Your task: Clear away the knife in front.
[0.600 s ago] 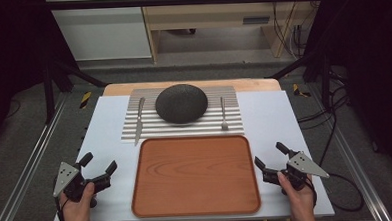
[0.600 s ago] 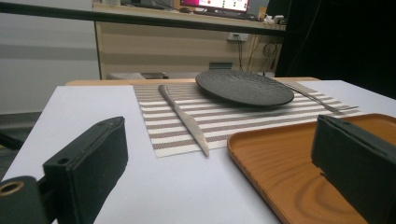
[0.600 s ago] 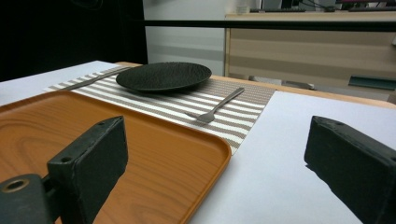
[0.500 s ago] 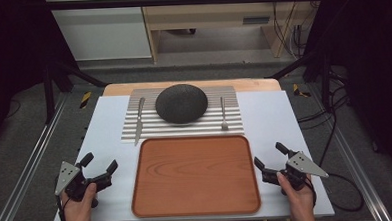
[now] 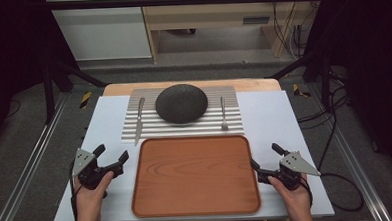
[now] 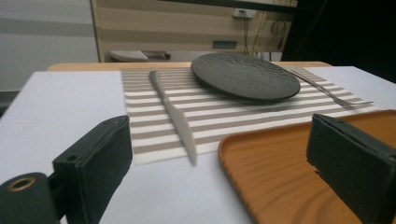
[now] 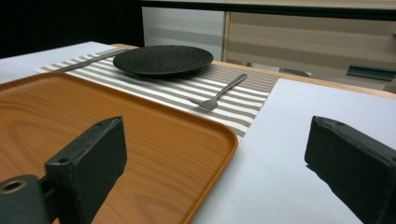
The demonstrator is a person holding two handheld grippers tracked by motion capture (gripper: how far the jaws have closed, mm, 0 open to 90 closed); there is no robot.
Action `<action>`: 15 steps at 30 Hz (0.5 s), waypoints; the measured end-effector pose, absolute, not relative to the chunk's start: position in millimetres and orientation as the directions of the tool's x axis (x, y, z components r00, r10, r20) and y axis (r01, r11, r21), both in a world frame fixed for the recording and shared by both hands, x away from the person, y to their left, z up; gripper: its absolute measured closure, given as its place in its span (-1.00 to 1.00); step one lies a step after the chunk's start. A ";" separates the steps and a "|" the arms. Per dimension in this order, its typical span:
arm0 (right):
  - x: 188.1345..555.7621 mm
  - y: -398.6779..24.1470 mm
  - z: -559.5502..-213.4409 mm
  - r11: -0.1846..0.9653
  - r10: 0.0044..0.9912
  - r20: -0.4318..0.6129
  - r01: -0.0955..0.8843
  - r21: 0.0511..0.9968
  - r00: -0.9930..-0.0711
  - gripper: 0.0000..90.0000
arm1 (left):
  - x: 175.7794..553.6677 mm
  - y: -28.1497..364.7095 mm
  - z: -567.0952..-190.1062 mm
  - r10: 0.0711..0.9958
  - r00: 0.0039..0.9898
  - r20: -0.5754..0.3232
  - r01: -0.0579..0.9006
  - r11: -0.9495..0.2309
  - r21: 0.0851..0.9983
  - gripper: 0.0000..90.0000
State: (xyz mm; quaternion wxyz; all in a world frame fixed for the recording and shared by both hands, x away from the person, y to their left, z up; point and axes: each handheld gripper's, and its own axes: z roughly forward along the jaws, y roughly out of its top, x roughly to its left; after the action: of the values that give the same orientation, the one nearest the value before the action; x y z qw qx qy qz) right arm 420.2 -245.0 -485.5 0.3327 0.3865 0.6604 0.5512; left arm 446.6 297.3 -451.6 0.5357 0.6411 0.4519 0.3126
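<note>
Both claws spread wide and empty, left gripper [image 5: 108,158] and right gripper [image 5: 266,160] flanking the wooden tray [image 5: 195,175]; dark plate [image 5: 181,103] on the striped placemat [image 5: 149,126] beyond likely heavy, rigid, breakable, so pinch its rim.

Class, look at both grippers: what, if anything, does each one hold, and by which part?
Nothing is held. The left gripper and the right gripper both stand open beside the tray, with bare gaps between their jaws.
</note>
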 end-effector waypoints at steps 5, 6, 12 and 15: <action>421.8 -241.6 -483.7 0.114 0.906 -0.029 0.178 0.977 -0.422 -0.82 | 466.1 277.1 -435.6 0.919 0.394 -0.004 0.283 -0.117 0.952 -0.79; 422.0 -241.6 -483.6 0.107 0.906 -0.021 0.181 0.978 -0.422 -0.82 | 469.3 272.9 -432.8 0.913 0.407 -0.005 0.282 -0.121 0.952 -0.79; 419.8 -241.0 -481.7 0.079 0.895 0.018 0.198 0.977 -0.445 -0.83 | 487.2 252.0 -421.9 0.890 0.450 0.070 0.271 -0.211 0.939 -0.79; 420.2 -240.7 -481.6 0.062 0.891 0.040 0.207 0.976 -0.452 -0.83 | 494.5 243.7 -417.1 0.874 0.472 0.111 0.262 -0.260 0.929 -0.80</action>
State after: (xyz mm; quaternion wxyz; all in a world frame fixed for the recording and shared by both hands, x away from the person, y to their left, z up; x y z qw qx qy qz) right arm 420.2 -240.7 -481.6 0.3151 0.4178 0.6569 0.5429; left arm 494.5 243.7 -417.1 0.4638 0.7218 0.3937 0.3301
